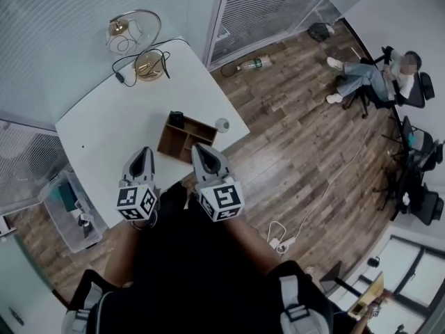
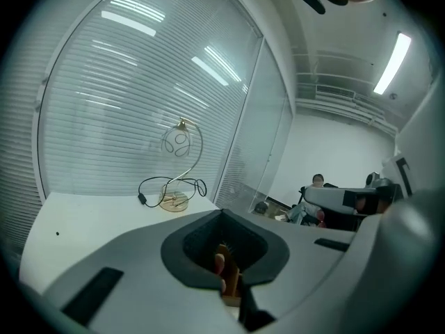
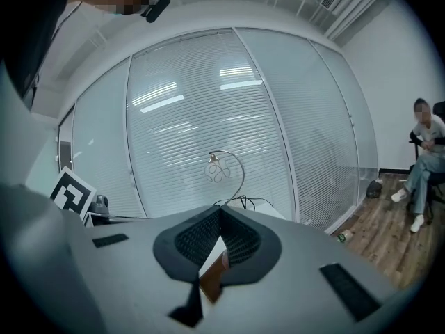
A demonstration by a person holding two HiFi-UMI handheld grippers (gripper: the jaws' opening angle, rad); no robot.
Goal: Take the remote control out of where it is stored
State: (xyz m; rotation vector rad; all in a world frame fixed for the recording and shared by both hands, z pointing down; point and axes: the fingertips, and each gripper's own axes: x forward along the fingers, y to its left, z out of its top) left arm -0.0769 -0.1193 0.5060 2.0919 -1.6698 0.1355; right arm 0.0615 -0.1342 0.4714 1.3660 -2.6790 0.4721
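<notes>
head view: a white table [image 1: 104,145] holds a wooden box [image 1: 198,126]. the dark remote control [image 1: 176,119] stands upright in the box's far left corner. the left gripper [image 1: 144,152] and right gripper [image 1: 200,149] hover at the box's near side, both clenched shut on nothing.

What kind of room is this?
Probably an office: glass walls with blinds, a white table with a desk lamp, and a person sitting in an office chair.
</notes>
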